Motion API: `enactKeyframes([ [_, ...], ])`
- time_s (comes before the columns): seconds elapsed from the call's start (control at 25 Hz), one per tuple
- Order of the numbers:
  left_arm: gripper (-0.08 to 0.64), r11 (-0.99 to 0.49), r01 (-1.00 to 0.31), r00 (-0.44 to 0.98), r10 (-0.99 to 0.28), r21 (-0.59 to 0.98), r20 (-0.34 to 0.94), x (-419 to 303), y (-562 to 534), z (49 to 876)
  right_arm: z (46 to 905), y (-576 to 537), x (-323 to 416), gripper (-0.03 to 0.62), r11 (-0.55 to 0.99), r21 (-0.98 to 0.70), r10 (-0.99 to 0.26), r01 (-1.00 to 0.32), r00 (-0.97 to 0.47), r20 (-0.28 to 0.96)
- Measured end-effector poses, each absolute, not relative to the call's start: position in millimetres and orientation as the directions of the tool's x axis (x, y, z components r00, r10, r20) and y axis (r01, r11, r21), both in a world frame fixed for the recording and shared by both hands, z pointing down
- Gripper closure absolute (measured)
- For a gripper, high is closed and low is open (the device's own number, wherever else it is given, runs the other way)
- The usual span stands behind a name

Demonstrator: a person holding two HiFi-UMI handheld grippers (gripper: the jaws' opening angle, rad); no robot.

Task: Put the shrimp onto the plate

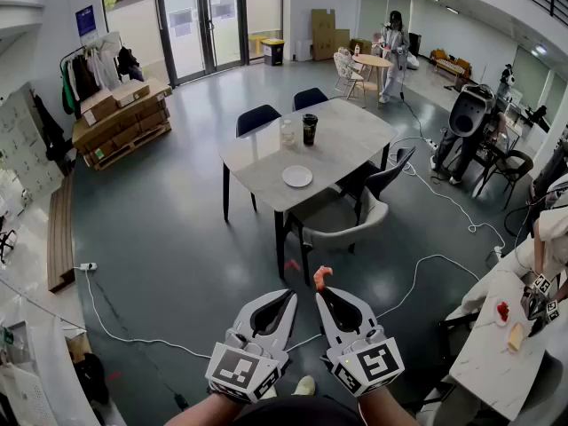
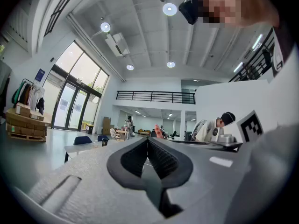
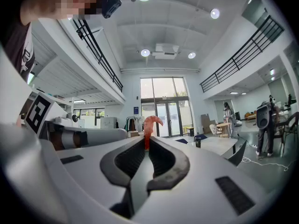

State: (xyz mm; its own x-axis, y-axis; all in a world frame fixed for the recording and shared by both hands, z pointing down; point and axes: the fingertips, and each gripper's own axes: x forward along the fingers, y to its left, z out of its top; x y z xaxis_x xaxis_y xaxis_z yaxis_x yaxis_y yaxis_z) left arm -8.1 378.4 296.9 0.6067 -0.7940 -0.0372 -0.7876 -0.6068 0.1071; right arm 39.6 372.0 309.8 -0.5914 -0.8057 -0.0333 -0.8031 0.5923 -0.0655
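Note:
My right gripper (image 1: 322, 288) is shut on an orange-pink shrimp (image 1: 322, 276), which sticks up from the jaw tips; in the right gripper view the shrimp (image 3: 150, 127) curls above the closed jaws. My left gripper (image 1: 289, 295) stands beside it, shut, with nothing between its jaws (image 2: 148, 140). Both point level, held over the floor. The white plate (image 1: 297, 177) lies on the near part of the grey table (image 1: 342, 140), well ahead of both grippers. The shrimp's tip (image 2: 158, 133) shows past the left gripper's jaws.
A black cup (image 1: 309, 129) and a clear glass (image 1: 287, 132) stand on the table beyond the plate. Dark and grey chairs (image 1: 351, 224) surround the table. White cables (image 1: 417, 273) trail over the floor. Another table (image 1: 501, 344) with food stands at the right edge.

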Motion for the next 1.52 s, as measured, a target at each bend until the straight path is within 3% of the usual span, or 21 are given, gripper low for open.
enactKeyframes([
  [0.8,0.552,-0.575,-0.813,0.572,-0.818,0.089,-0.059,-7.9,361.5,290.4,300.5,363.2,78.5,0.560,0.585,-0.114,-0.811,-0.803,-0.580,-0.080],
  [1.52,0.552,-0.552,-0.827,0.552,-0.834,0.108,-0.033,15.1,317.4,306.8,314.9,315.7,88.4,0.560,0.631,-0.113,-0.775,-0.768,-0.630,-0.048],
])
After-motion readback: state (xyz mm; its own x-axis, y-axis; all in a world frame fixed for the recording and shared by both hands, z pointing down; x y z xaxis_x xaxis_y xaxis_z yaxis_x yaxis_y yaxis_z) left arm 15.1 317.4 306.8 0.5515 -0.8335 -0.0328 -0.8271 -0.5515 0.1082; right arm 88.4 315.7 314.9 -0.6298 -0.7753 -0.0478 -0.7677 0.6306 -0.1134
